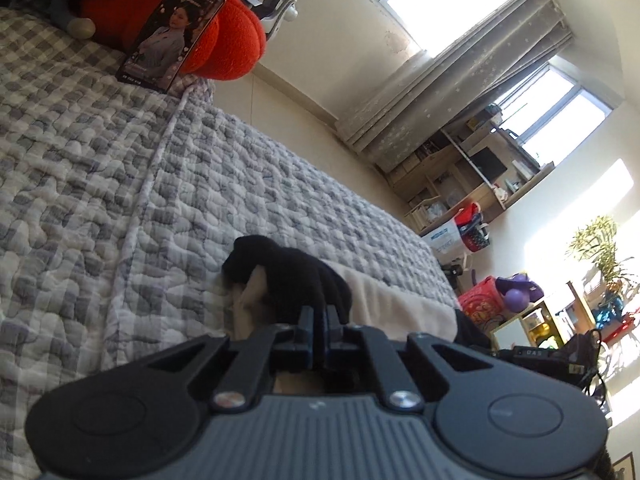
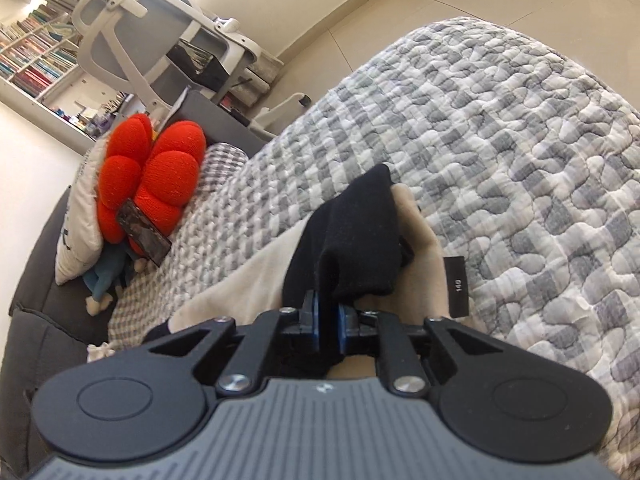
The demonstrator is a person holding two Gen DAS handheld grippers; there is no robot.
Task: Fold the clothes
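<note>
**Both tongs pinch black cloth on quilted bed**

Left tongs (image 1: 320,314) sit closed tight on an edge of the black garment (image 1: 296,276), which bunches up just ahead of the fingertips. My right tongs (image 2: 328,314) are clamped on a fold of the same black cloth, w/ blue pads (image 2: 315,322) pressing it from either side. The garment lies on a cream piece of clothing (image 2: 248,280) spread over the grey-and-white quilt (image 2: 500,128) on the bed. A black size tag (image 2: 457,286) hangs at the cream piece's edge, right of the tongs. Whether black and cream are one item or two, I can't tell from these angles. Bkgd: red flower cushion (image 2: 150,178) near the bed's head, w/ a photo card (image 1: 170,36) leaning on it.
</note>
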